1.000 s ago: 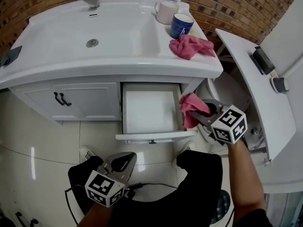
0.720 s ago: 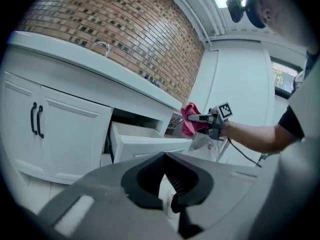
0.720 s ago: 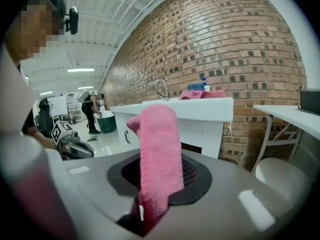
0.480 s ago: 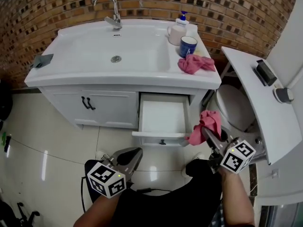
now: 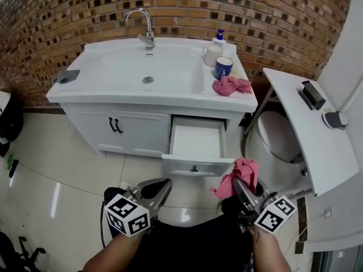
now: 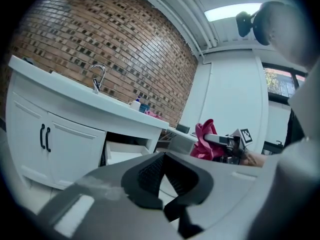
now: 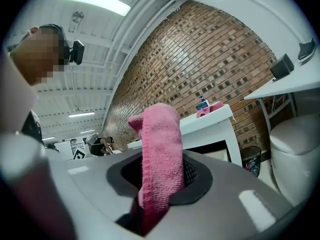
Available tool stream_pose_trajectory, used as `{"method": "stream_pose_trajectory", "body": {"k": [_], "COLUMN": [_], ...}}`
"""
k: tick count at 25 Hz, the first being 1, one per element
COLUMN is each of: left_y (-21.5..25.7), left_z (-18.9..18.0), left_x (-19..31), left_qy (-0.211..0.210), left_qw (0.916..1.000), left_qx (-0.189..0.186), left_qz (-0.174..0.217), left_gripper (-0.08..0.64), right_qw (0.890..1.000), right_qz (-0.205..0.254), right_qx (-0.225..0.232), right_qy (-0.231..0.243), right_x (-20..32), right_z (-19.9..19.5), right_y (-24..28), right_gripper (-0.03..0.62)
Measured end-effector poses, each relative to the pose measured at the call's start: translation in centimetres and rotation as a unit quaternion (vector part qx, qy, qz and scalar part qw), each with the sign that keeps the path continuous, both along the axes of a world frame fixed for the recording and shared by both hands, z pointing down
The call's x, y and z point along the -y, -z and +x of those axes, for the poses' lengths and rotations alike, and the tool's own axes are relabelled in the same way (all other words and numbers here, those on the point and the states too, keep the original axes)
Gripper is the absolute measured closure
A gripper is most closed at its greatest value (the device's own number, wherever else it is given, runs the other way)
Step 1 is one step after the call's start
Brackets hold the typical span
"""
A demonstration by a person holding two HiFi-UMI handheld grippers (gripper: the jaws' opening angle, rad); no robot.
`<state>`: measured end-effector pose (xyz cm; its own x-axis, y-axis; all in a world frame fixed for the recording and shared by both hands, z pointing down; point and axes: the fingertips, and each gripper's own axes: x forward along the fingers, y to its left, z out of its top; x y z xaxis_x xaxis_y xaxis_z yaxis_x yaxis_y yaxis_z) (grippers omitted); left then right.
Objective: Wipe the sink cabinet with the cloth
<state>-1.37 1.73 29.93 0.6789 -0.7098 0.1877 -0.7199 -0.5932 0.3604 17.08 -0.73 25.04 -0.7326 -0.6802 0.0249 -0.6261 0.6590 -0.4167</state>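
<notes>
The cloth (image 5: 239, 173) is clamped in the right claw (image 5: 243, 187), held apart from the sink cabinet (image 5: 136, 130) and its 1 open drawer (image 5: 197, 142), presumably ready for wiping; the left claw (image 5: 154, 189) is closed, empty.

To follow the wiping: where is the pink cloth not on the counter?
Head view, lower right: the pink cloth is clamped in the right tongs, near the front right corner of the open drawer.

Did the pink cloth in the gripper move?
Yes. The cloth in the right gripper was against the right side of the open drawer; now it is clear of it, nearer the person.
</notes>
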Motion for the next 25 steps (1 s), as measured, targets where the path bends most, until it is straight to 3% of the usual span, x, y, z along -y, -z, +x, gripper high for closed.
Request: {"method": "stream_pose_trajectory", "body": {"k": [10, 25], "left_y": [1.0, 0.5], "left_z": [0.4, 1.3], "left_x": [-3.5, -2.1], "left_qy": [-0.001, -0.009], "left_qw": [0.9999, 0.9998], "left_qx": [0.004, 0.007], "left_qz": [0.016, 0.017], "left_gripper": [0.558, 0.558], "right_qw": [0.999, 0.999], "right_qz": [0.022, 0.009], "right_qx": [-0.03, -0.043], "right_qy": [-0.014, -0.001], "right_x": [-6.2, -5.7], "right_z": [1.0, -0.1], "right_y": [-0.1, -2.6], "right_gripper": [0.489, 0.497]}}
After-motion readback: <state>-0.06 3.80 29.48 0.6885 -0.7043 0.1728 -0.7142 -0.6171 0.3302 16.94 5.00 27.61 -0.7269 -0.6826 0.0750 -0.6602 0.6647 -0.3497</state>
